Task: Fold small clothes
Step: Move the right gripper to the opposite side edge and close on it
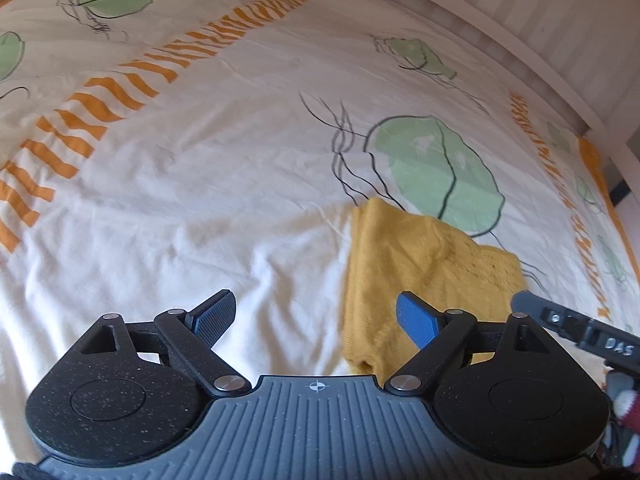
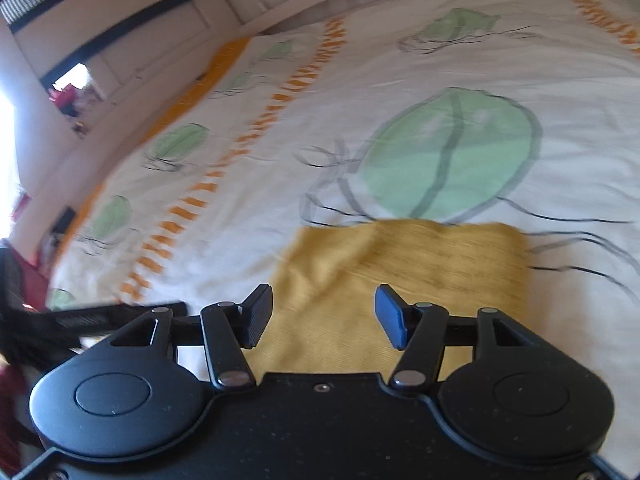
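A small mustard-yellow knit garment (image 1: 416, 268) lies folded flat on the bed; it also shows in the right wrist view (image 2: 404, 272). My left gripper (image 1: 316, 320) is open and empty, hovering just left of the garment, its right finger over the cloth's left edge. My right gripper (image 2: 324, 316) is open and empty, above the garment's near part. The right gripper's body (image 1: 576, 328) shows at the right edge of the left wrist view.
The bedspread (image 1: 200, 160) is white with green leaf prints and orange striped bands, slightly wrinkled. A white slatted bed frame (image 1: 540, 40) runs along the far edge. In the right wrist view, a wall and shelves (image 2: 100, 40) stand beyond the bed's left side.
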